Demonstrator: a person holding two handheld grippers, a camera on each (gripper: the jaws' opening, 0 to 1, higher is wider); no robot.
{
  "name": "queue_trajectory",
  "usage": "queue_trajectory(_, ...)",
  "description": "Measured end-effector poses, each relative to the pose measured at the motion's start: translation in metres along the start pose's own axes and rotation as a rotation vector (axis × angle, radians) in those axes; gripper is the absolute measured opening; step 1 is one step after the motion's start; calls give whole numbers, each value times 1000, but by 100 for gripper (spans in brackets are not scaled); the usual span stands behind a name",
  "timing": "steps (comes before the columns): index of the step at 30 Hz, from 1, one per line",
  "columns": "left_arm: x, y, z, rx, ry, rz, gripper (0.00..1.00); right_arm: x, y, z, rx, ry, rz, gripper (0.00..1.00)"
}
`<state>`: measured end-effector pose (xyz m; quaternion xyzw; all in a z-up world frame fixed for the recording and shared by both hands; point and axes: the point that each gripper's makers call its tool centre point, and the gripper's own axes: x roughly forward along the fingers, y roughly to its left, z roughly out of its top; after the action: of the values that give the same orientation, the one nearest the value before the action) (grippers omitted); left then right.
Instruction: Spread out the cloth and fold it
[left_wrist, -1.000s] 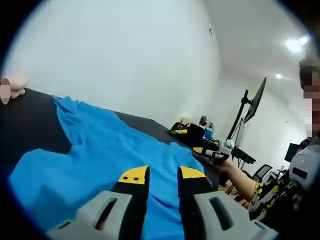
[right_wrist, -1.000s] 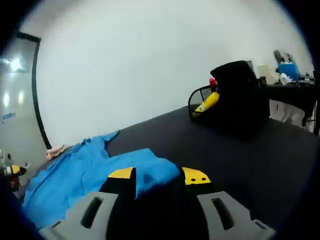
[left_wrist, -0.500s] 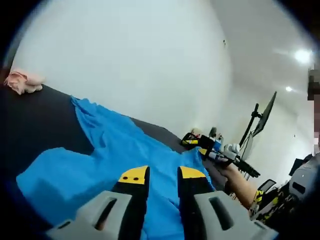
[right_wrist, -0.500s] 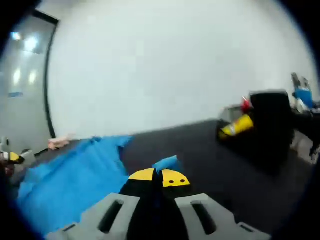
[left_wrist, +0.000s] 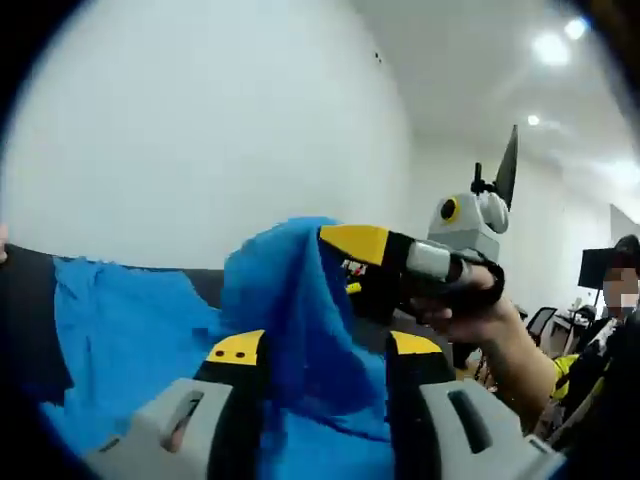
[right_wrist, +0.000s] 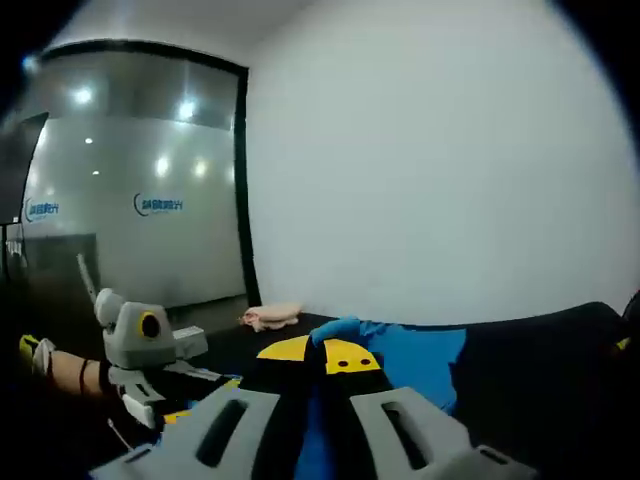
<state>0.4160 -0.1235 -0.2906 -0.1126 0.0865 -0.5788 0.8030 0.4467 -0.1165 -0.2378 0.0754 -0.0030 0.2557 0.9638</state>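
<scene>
Black table (left_wrist: 25, 300) runs across the lower half of both views. Your blue cloth (left_wrist: 120, 330) lies on it at lower left of the left gripper view, one part lifted into a peak at centre. Your right gripper (right_wrist: 320, 352) has jaws pressed together, pinching that cloth at bottom centre of its view. Your left gripper (left_wrist: 315, 350) has jaws spread, cloth draped between them. Small pink item (right_wrist: 270, 316) sits on the table, left of centre.
</scene>
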Motion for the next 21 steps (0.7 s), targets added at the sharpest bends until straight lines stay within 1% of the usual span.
queue_trajectory(1, 13, 5, -2, 49, 34, 16, 60, -2, -1, -4, 12, 16, 6, 2)
queue_trajectory(2, 21, 11, 0, 78, 41, 23, 63, -5, -4, -9, 24, 35, 8, 2)
queue_trajectory(3, 28, 11, -2, 88, 53, 14, 62, -10, -10, -11, 32, 37, -3, 2)
queue_trajectory(4, 36, 14, -4, 83, 75, 19, 58, -13, -14, -10, 30, 27, -13, 2)
queue_trajectory(5, 40, 16, -6, 72, 77, 22, 50, -18, -23, -11, 29, 19, -39, 2)
queue_trajectory(6, 43, 16, -8, 62, 85, 24, 46, -20, -27, -12, 33, 19, -48, 2)
queue_trajectory(8, 44, 18, -17, 68, 113, 34, 41, -24, -36, -17, 40, 27, -73, 2)
queue_trajectory(9, 38, 20, -23, 86, 142, 46, 41, -31, -56, -15, -9, 8, -156, 2)
queue_trajectory(10, 34, 20, -23, 86, 143, 48, 40, -36, -67, -13, -51, -13, -203, 2)
queue_trajectory(11, 19, 19, -23, 64, 132, 32, 39, -44, -84, -14, -92, -7, -244, 2)
queue_trajectory(12, 8, 18, -22, 31, 121, 25, 38, -54, -101, -15, -89, 3, -306, 2)
queue_trajectory(13, -10, 22, -21, 23, 115, 28, 39, -70, -125, -14, -117, -10, -380, 2)
queue_trajectory(14, -28, 27, -21, 23, 117, 41, 39, -81, -140, -12, -94, -30, -407, 2)
queue_trajectory(15, -41, 34, -20, 26, 110, 60, 40, -102, -162, -8, -4, -80, -496, 2)
queue_trajectory(16, -52, 45, -17, 26, 90, 99, 41, -108, -168, -5, 11, -102, -517, 2)
queue_trajectory(17, -72, 58, -19, 10, 100, 145, 42, -123, -182, -1, 3, -140, -556, 2)
queue_trajectory(18, -83, 65, -18, 2, 96, 161, 40, -130, -189, -3, -7, -131, -574, 2)
queue_trajectory(19, -102, 78, -13, -24, 76, 195, 39, -136, -197, -9, -7, -98, -593, 2)
queue_trajectory(20, -115, 87, -9, -34, 54, 225, 39, -141, -200, -15, -24, -68, -594, 1)
queue_trajectory(21, -132, 93, -5, -65, 24, 254, 39, -156, -212, -17, 12, -91, -640, 1)
